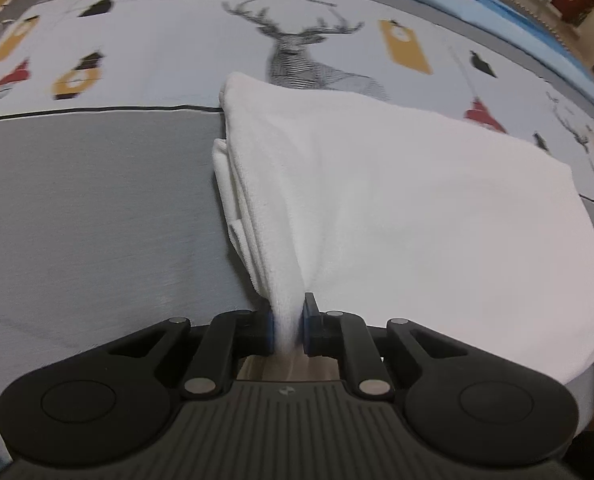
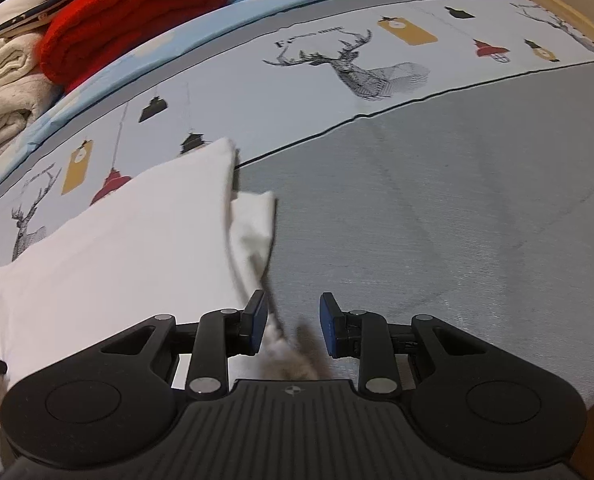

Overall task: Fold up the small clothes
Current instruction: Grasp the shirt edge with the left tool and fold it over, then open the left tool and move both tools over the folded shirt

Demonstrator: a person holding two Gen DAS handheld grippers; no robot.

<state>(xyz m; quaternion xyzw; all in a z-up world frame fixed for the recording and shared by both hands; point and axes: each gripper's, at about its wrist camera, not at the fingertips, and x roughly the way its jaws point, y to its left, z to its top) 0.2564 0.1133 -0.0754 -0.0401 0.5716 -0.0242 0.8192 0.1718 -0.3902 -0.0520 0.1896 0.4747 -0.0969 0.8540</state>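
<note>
As a white garment [image 1: 397, 184] lies partly folded on a bed [image 1: 89, 208], the left tongs [image 1: 289, 330] pinch a gathered ridge of its cloth between their blue pads, the jaws drawn narrow on the fabric. From that pinch the cloth rises in a taut crease and spreads away to the right in the left wrist view, while several folded layers stack along the garment's left edge. The garment rests across the line where the bedcover's plain grey band meets its pale printed band, its far corner touching the printed deer [image 1: 305, 56] and its right side near a red lantern motif [image 1: 483, 114].

In the right wrist view the same white garment [image 2: 117, 248] fills the lower left, with a loose flap hanging down its right edge. The right tongs [image 2: 293, 330] stand partly open over the grey band, gripping nothing; their left pad is just beside the garment's edge, and a blurred bit of cloth shows low between the jaws without being pressed. At the far left of the bed sit a folded red blanket [image 2: 137, 12] and a stack of cream fabrics [image 2: 5, 92]
</note>
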